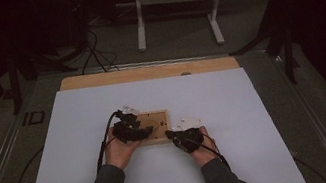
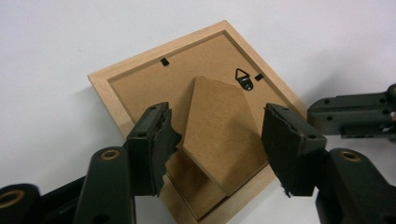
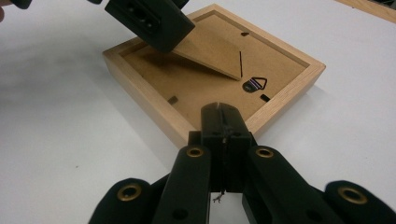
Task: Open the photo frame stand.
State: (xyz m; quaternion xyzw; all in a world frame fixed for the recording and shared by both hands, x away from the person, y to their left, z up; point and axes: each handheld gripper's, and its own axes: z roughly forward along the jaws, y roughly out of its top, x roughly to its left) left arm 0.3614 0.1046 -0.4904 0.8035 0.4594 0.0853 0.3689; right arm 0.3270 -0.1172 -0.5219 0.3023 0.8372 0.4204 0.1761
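A wooden picture frame [image 1: 154, 127] lies face down near the middle of the white desk [image 1: 82, 136], backing board up. The left gripper [image 2: 217, 140] hovers over it, jaws spread wide on either side of the raised cardboard easel stand [image 2: 219, 130], pads not pressing. The right gripper [image 3: 223, 119] has its jaws pressed together, tips at the frame's near edge, beside the triangular hanger [image 3: 254, 84].

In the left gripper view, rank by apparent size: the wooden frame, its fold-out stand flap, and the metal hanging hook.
1. wooden frame
2. stand flap, raised nearer the camera, yet clearly smaller than the frame
3. hanging hook, by far the smallest
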